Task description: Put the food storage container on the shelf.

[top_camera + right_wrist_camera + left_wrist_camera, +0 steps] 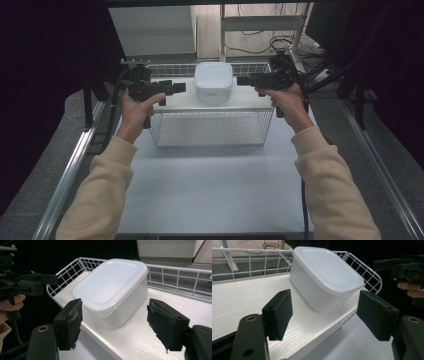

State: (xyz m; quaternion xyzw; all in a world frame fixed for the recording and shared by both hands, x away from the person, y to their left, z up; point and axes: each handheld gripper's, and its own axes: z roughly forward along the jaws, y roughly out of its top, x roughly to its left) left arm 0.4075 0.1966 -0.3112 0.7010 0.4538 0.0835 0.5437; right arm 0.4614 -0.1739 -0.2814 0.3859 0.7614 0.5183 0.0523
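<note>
cream sleeves (107, 192) rise from the bottom of the high view, over the white table (215, 190). behind it, at upper centre, a wire basket (212, 127) carries a white shelf board (182, 102), and the lidded white container (213, 82) stands on that board. the left gripper (177, 88) and right gripper (243, 80) flank the container, each apart from it, jaws spread wide and empty in both gripper views. nothing is grasped yet: by my judgement the approach is done, while closing in, gripping and lifting remain.

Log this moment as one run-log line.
left gripper: open, beside container | right gripper: open, opposite side | white lidded container: on shelf board, untouched
</note>
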